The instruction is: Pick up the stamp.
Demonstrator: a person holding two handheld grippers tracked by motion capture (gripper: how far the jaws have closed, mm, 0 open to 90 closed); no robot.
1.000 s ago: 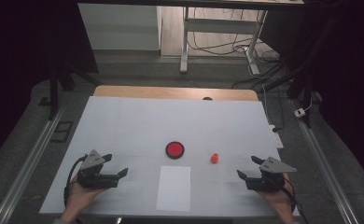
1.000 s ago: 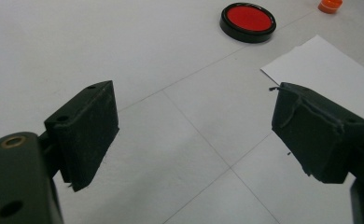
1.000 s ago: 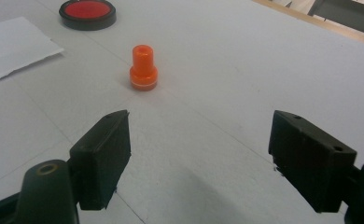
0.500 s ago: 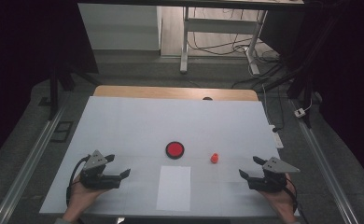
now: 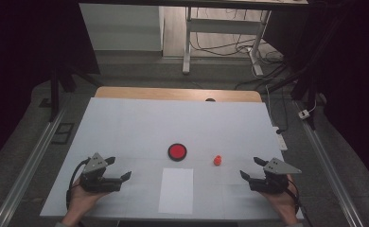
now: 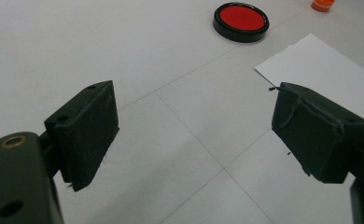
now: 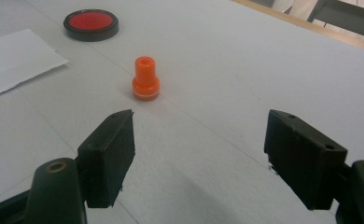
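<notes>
Ahead of the right gripper (image 5: 250, 169), jaws wide, stands a small orange plastic stamp (image 7: 145, 79), upright. Approach level; grip its narrow neck. Left gripper (image 5: 119, 168): jaws wide, nothing held.

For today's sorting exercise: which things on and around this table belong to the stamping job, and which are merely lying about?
In the job:
orange stamp
red ink pad
white paper sheet

Lying about:
power strip
cables on the floor

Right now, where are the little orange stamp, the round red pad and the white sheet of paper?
orange stamp (image 7: 145, 79), right gripper view, on its upright body.
round red pad (image 5: 177, 151), high view, on its red centre.
white sheet of paper (image 5: 176, 190), high view, on the sheet's middle.
</notes>
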